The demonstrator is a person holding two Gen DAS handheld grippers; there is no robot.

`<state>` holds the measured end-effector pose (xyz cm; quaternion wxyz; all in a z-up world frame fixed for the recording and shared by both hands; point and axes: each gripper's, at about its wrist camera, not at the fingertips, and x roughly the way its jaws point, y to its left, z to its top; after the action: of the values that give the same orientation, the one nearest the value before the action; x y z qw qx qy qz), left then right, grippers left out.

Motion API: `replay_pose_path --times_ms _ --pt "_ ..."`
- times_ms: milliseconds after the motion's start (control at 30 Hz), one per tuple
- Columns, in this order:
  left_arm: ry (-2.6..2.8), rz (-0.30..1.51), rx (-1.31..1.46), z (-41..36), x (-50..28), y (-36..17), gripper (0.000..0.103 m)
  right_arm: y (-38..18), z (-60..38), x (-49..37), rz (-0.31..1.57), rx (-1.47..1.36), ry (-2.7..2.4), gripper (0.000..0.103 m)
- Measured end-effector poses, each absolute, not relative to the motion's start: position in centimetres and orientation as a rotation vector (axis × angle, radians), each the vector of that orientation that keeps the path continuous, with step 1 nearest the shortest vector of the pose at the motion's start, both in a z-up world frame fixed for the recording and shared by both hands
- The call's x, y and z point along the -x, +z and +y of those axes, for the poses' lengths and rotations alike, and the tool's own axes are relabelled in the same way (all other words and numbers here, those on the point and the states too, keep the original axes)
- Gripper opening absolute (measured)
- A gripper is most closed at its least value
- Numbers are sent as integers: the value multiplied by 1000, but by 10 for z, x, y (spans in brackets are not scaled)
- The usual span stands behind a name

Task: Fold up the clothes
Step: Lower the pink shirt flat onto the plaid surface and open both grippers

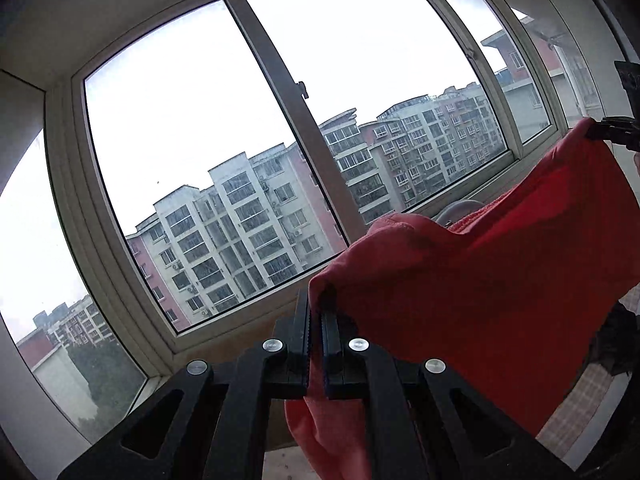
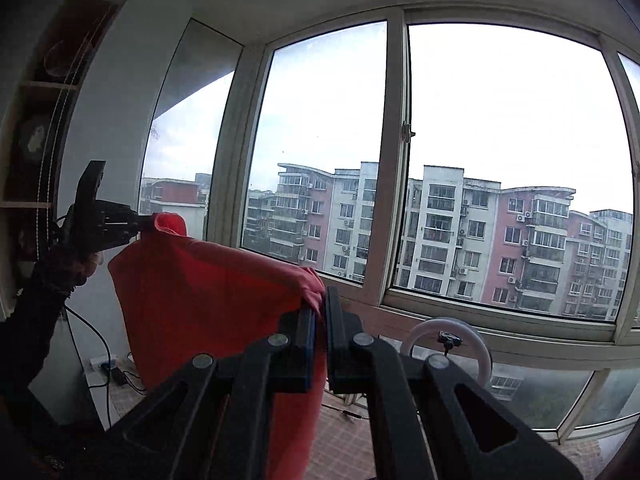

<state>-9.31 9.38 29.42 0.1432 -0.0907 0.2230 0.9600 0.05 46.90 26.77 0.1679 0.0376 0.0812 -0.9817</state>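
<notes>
A red garment (image 1: 480, 280) hangs stretched in the air between both grippers, in front of a big window. In the left wrist view my left gripper (image 1: 318, 312) is shut on one upper corner of the cloth, which bunches over its fingers. The right gripper (image 1: 610, 132) shows at the right edge, pinching the other corner. In the right wrist view my right gripper (image 2: 320, 312) is shut on a fold of the red garment (image 2: 208, 312). The left gripper (image 2: 138, 224) holds the far corner at the left, carried by a hand in a dark sleeve (image 2: 44, 300). The garment's lower part is out of view.
A wide window frame (image 2: 396, 168) fills the background, with apartment blocks outside. A ring light (image 2: 444, 344) stands below the sill. A power strip with cables (image 2: 102, 362) lies on the tiled floor by the wall. Wooden shelves (image 2: 40, 128) are at the left.
</notes>
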Motion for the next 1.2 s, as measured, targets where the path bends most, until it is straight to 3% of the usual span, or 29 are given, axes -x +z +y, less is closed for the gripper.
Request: replay_pose_path --times_ms 167,367,467,567,633,700,767,933,1200 --pt "2715 645 593 112 207 207 4 199 480 102 114 -390 -2803 4" --pt "2597 553 1133 142 361 23 7 14 492 267 136 -956 -2870 4" --pt "2521 429 1342 144 398 -48 7 -67 505 324 110 -1219 -2858 5" --pt "2470 408 1367 137 391 -73 7 -112 513 340 95 -1388 -2811 9" --pt "2450 426 1316 123 363 -69 8 -120 518 327 35 -1391 -2758 21" --pt "2413 415 1283 112 337 -63 12 -127 522 304 3 -1398 -2732 49" --pt "2384 405 1271 95 310 -60 19 -128 519 274 -4 -1406 -2730 50" --pt "2308 417 1308 60 236 -67 21 -132 513 200 -264 -1389 -2539 50" --pt "2111 393 1466 24 124 -115 22 -139 457 72 -198 -1497 -2394 50"
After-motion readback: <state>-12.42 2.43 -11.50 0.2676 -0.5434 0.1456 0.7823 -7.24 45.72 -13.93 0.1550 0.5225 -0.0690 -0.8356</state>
